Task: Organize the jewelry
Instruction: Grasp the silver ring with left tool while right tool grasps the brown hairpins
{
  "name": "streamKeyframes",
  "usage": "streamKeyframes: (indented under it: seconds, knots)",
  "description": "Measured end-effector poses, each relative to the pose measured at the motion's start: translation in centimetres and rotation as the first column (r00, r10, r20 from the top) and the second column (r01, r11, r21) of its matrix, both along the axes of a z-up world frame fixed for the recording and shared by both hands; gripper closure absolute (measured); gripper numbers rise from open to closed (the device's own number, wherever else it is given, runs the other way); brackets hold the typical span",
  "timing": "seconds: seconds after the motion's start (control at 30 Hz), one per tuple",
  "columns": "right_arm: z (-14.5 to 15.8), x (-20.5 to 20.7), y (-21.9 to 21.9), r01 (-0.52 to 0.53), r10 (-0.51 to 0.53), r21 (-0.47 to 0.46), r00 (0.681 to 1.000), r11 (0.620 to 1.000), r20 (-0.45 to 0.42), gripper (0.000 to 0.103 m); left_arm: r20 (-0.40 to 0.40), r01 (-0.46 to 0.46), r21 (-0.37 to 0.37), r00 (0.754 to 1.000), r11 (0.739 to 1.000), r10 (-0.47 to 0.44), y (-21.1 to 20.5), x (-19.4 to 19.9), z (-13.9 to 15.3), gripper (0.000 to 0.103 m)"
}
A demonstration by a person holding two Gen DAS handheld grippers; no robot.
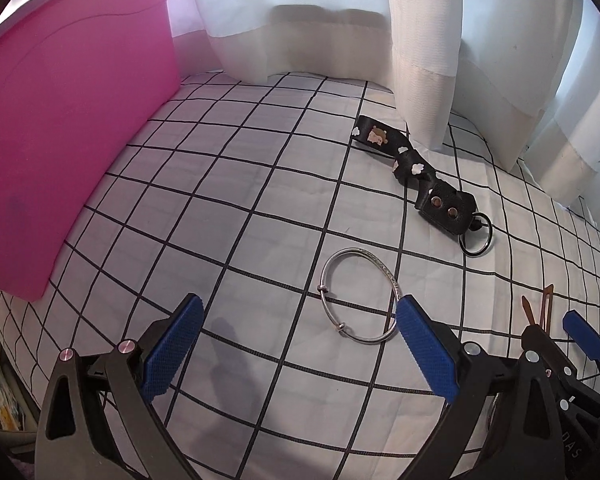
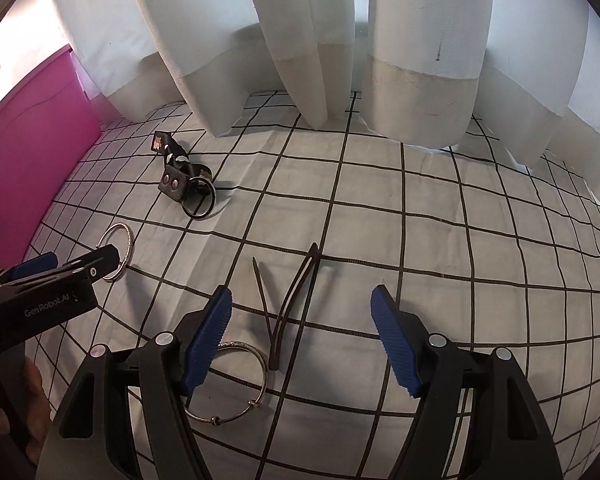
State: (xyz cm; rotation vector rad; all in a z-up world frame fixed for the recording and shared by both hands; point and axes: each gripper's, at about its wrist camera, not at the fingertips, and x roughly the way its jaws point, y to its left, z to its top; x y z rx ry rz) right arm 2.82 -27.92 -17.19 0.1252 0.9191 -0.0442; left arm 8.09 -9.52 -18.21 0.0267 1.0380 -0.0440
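Here, two silver bangles are lying flat on the checked sheet (image 2: 380, 208). The first bangle (image 1: 360, 294) is showing as a thin metal hoop with two small beads threaded on its near left arc and a patterned stretch along its far right arc. It is sitting just ahead of the left gripper (image 1: 300, 344), whose blue-padded fingers are standing wide apart with nothing between them; the right finger's tip is overlapping the bangle's right edge in the left wrist view, though whether it is touching cannot be told. The second bangle (image 2: 240, 396), also beaded on its near arc, is lying partly under the left finger of the right gripper (image 2: 302, 340), whose fingers are likewise spread apart and gripping nothing. Just beside that bangle, between the right gripper's fingers and a little ahead, thin dark hair sticks (image 2: 288, 300) are lying crossed in a V shape. Farther off, a black strap (image 1: 416, 168) with white cloud prints, two metal snaps and a dark ring at its end is resting near the curtain.

The sheet is looking white with a black grid and slight creases. White curtains (image 2: 412, 60) are hanging in folds down onto its far edge, and a pink box (image 1: 68, 128) is standing on the left side.
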Motion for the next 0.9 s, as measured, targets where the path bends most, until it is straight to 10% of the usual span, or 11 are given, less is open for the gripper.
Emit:
streamKeyframes:
  seconds: [0.9]
  knots:
    - [-0.5,0.0,0.4,-0.027,0.028,-0.097,1.0,0.995,0.007,0.01,0.084,0.041,-0.015,0.996,0.999,-0.039,-1.0,-0.1,-0.7,0.015]
